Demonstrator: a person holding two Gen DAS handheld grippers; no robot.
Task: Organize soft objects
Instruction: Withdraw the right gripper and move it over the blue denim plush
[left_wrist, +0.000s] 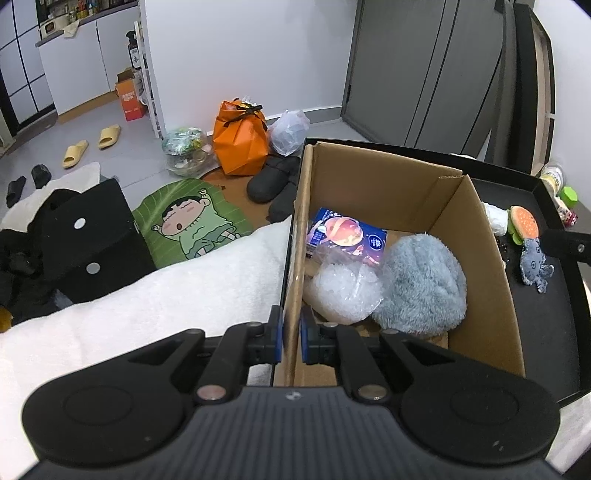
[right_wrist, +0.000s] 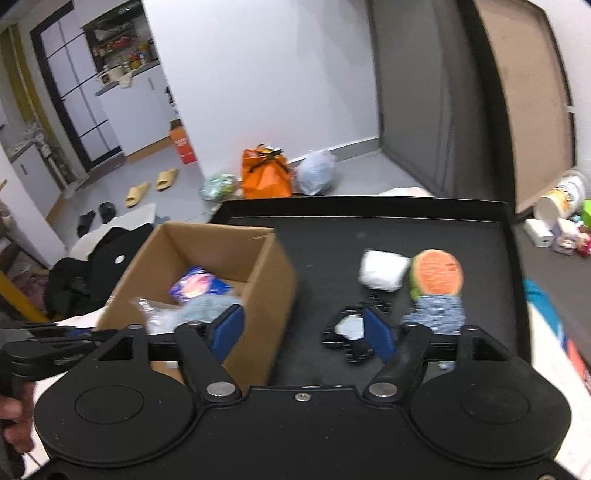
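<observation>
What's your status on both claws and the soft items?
Left claw shut on brown cardboard box wall. Right claw open, empty. Fluffy grey-blue plush boxed; burger plush, white wad on black tray. Path clear.

Looks like somebody's lived-in apartment: yellow foam slippers (left_wrist: 92, 144) on grey floor, a tied orange gift bag (left_wrist: 240, 138), white kitchen cabinets (left_wrist: 74, 74) behind.

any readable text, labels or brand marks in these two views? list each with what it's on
None can be quoted.
Orange carton on the floor: white print, too small to read.
Blue packet in the cardboard box: white print, too small and blurred.
Cylindrical can past the black tray: label print, blurred.
Cartoon floor mat: a picture only, no words.
</observation>
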